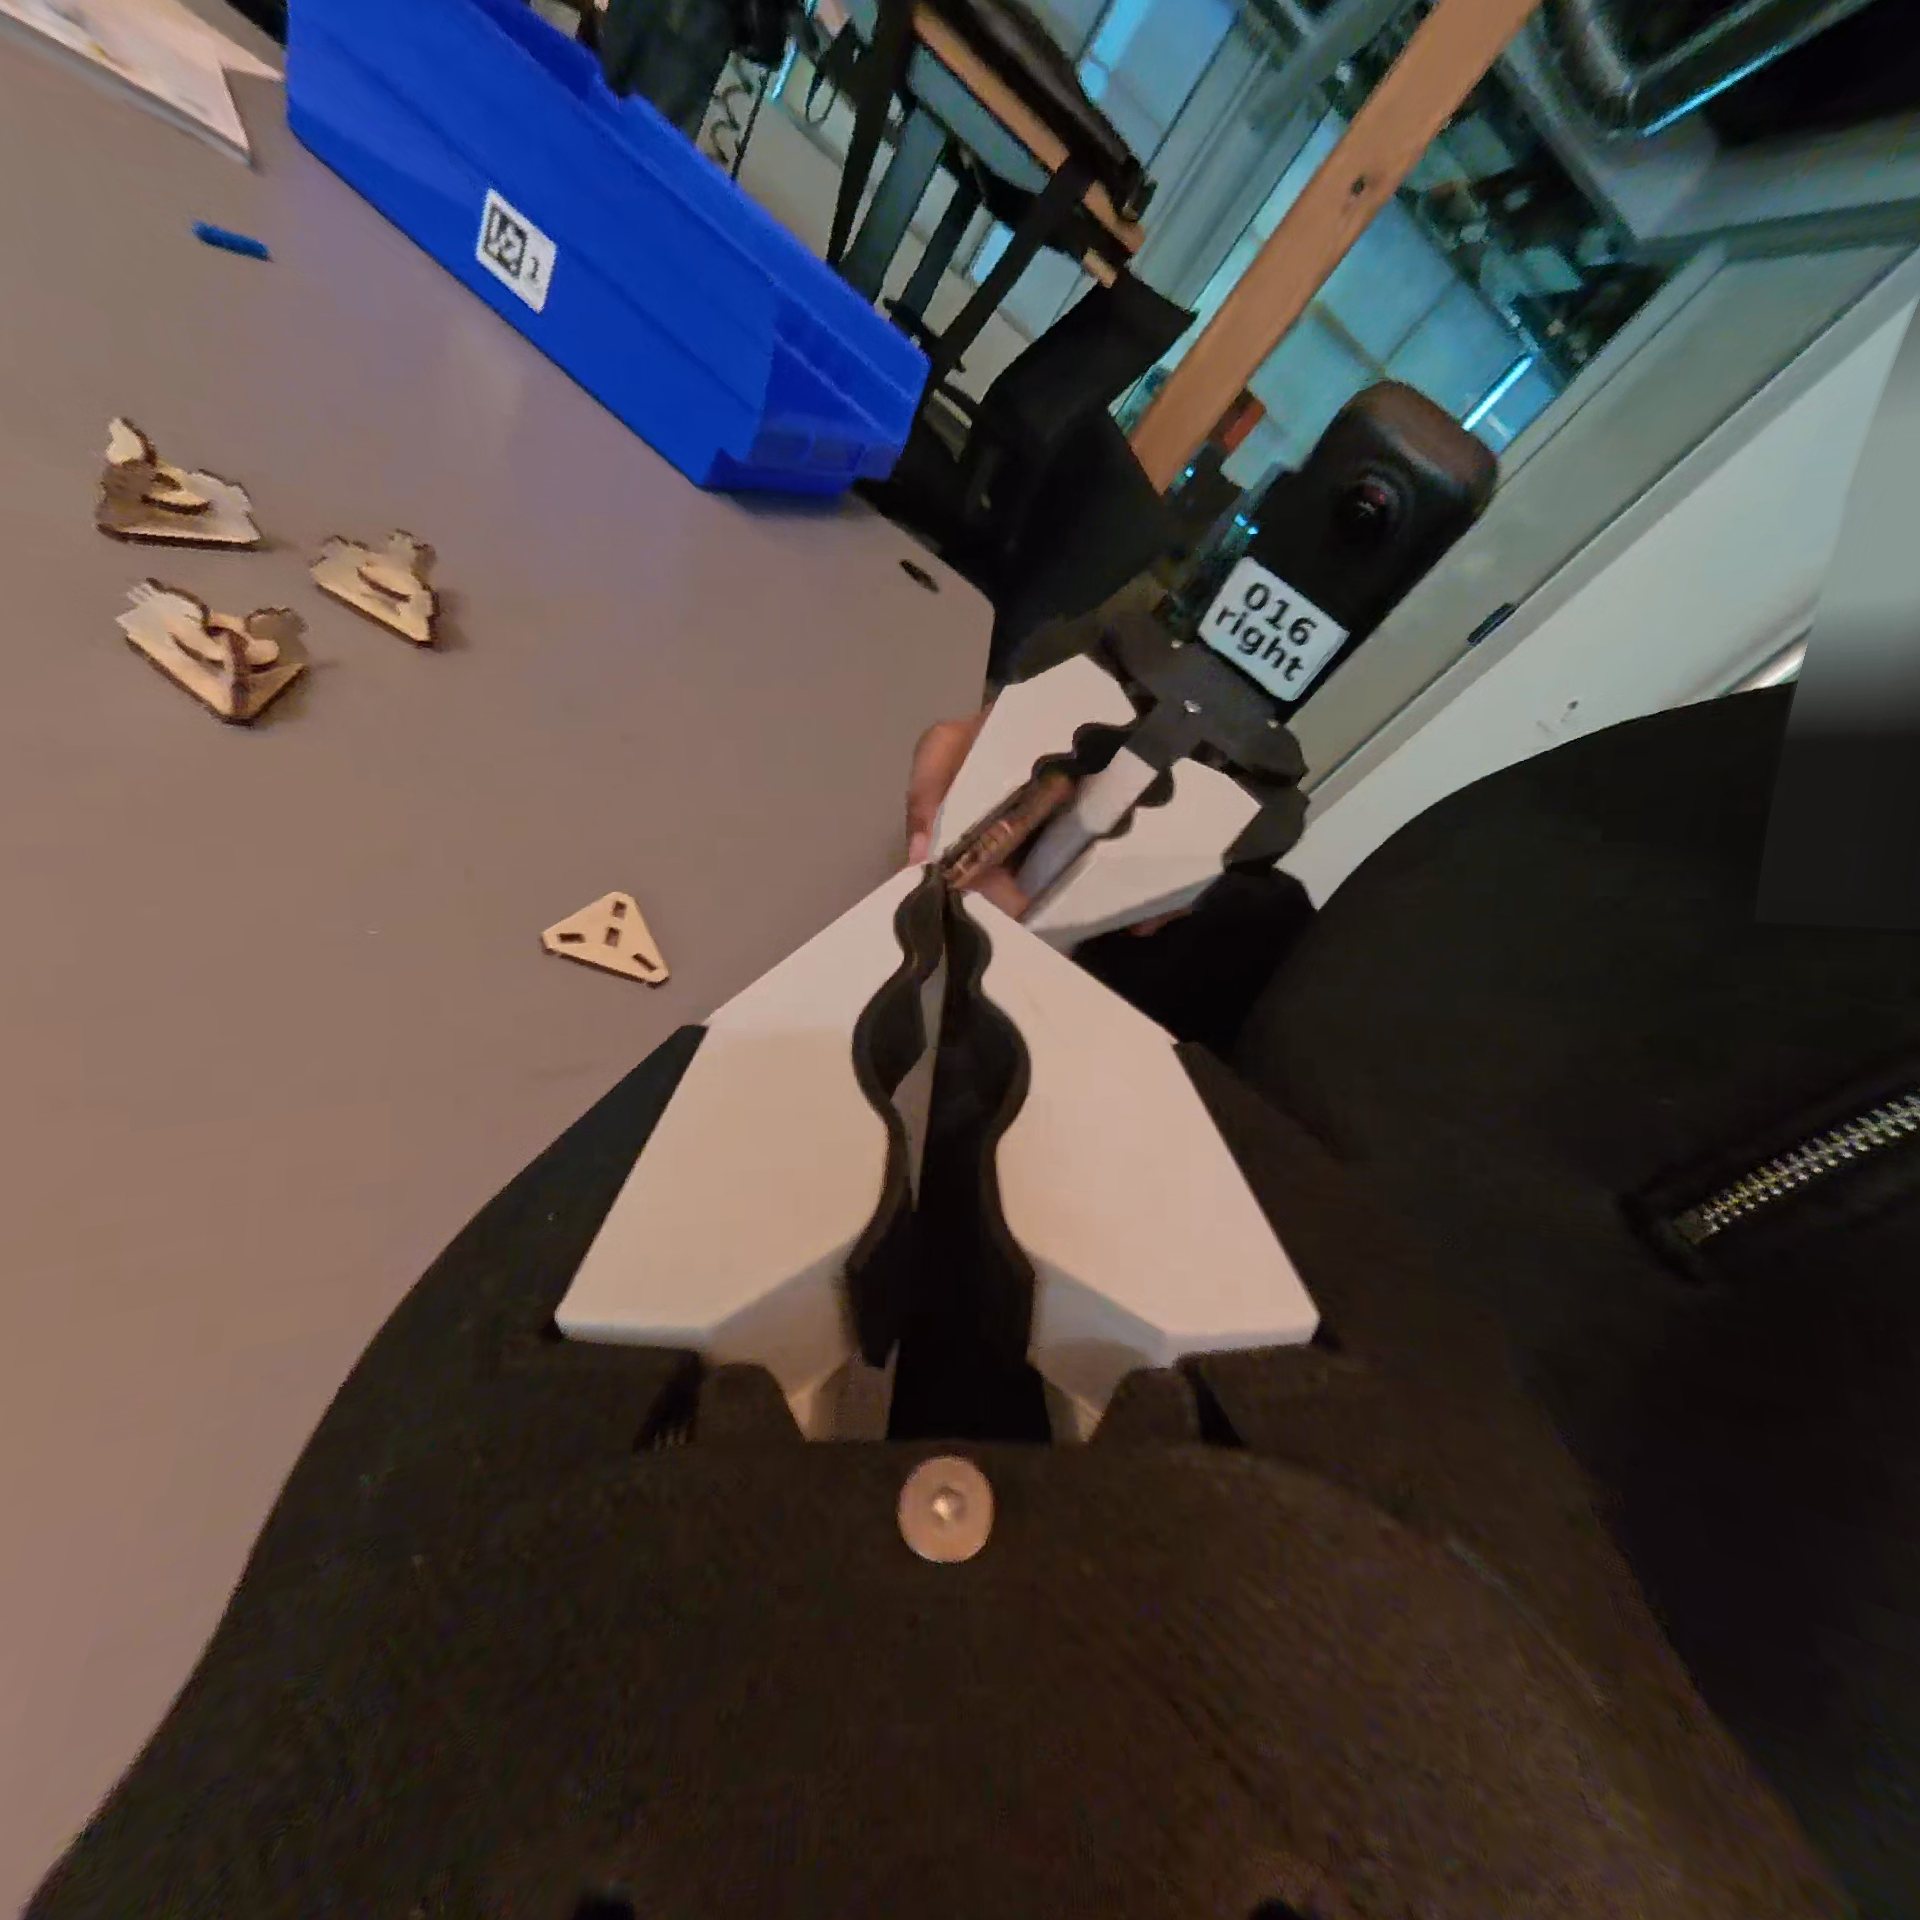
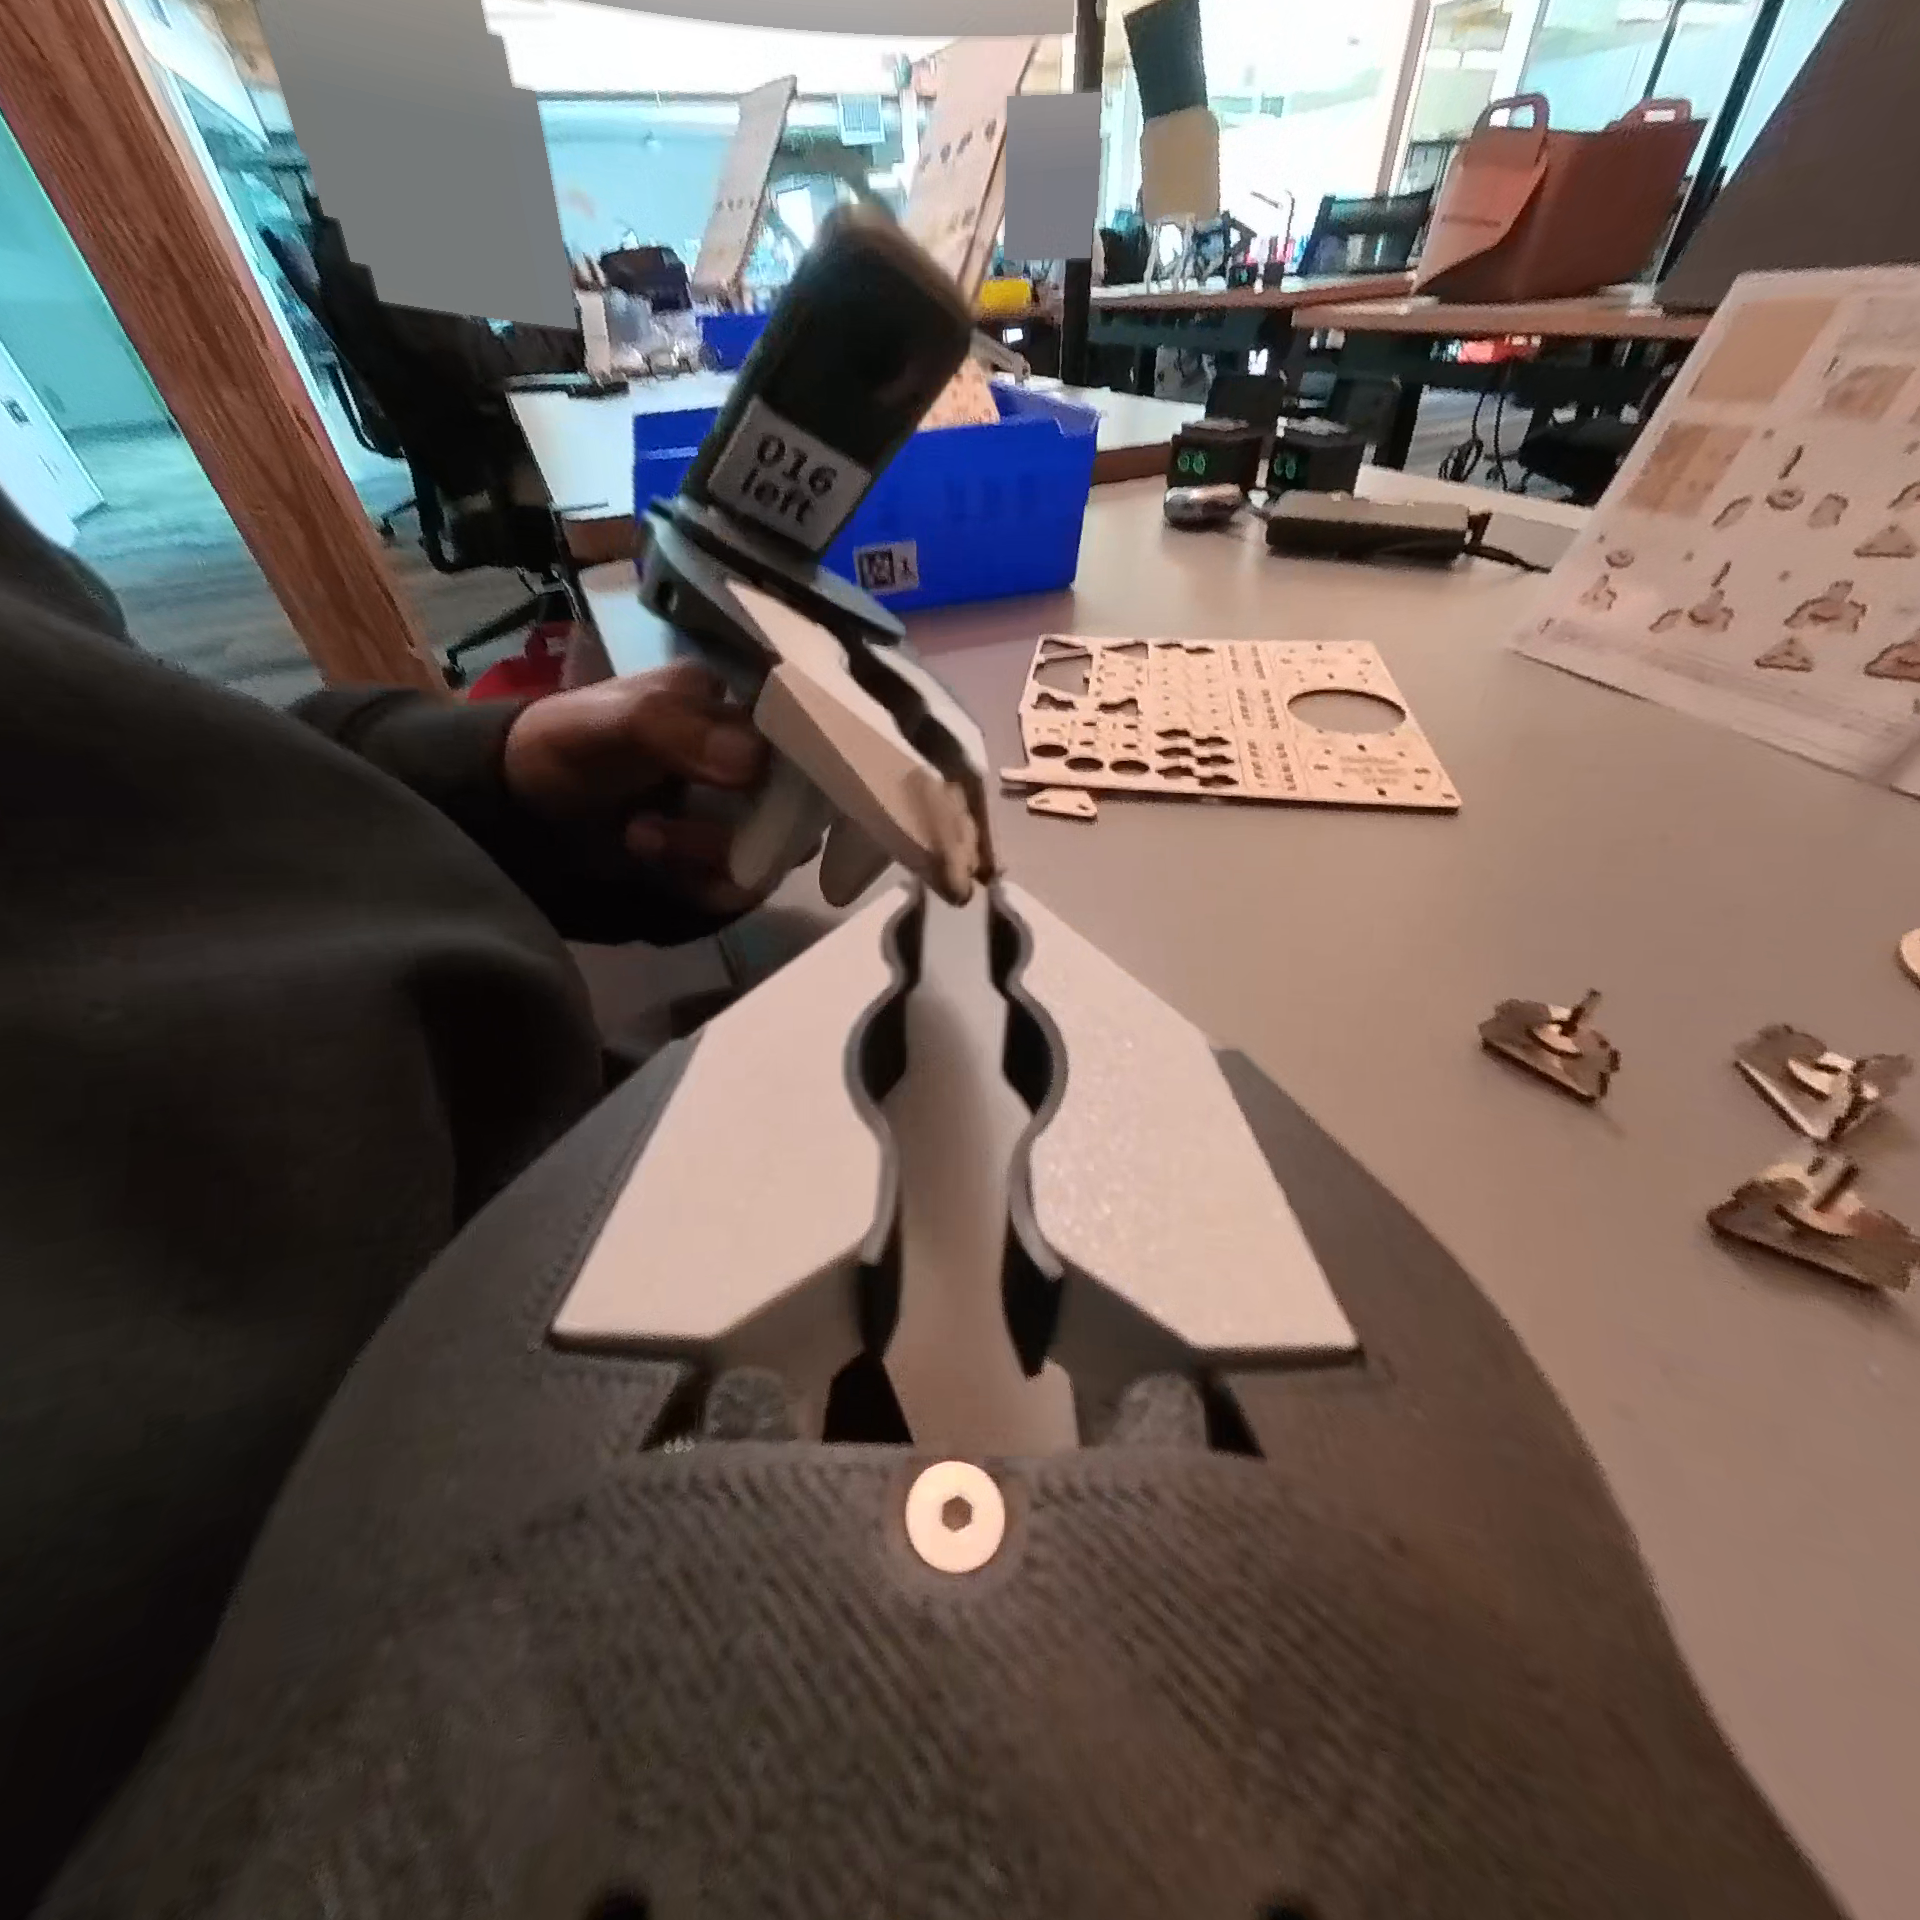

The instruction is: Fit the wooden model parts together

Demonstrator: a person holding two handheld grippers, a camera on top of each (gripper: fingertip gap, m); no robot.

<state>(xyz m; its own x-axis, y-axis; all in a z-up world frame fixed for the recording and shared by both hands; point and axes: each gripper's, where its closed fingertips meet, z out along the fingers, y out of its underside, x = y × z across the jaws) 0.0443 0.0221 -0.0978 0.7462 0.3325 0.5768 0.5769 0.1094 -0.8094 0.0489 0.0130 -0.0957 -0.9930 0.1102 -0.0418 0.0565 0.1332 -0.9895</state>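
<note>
In the left wrist view my left gripper [image 1: 940, 891] is shut, its tips pinching the near end of a thin brown wooden part [image 1: 1013, 826]. That part runs back between the fingers of my right gripper [image 1: 982, 862], along one pad with a gap to the other finger. In the right wrist view my right gripper [image 2: 956, 899] stands open, and the left gripper [image 2: 966, 873] dips its shut tips between its fingertips. Both are held above the grey table's [image 1: 520, 779] near edge. A flat triangular wooden plate [image 1: 608, 938] with slots lies on the table close by.
Three assembled wooden models [image 1: 223, 649] stand on the table; they also show in the right wrist view [image 2: 1813, 1091]. A punched wooden sheet [image 2: 1236, 722], a loose small piece [image 2: 1060, 802], an instruction sheet [image 2: 1766, 499] and a blue bin [image 2: 977, 499] lie farther off. A hand [image 2: 644, 758] grips the left handle. My two grippers' fingertips are within a few centimetres of each other. From either gripper's tips it is about 10 cm to the flat triangular wooden plate [image 1: 608, 938].
</note>
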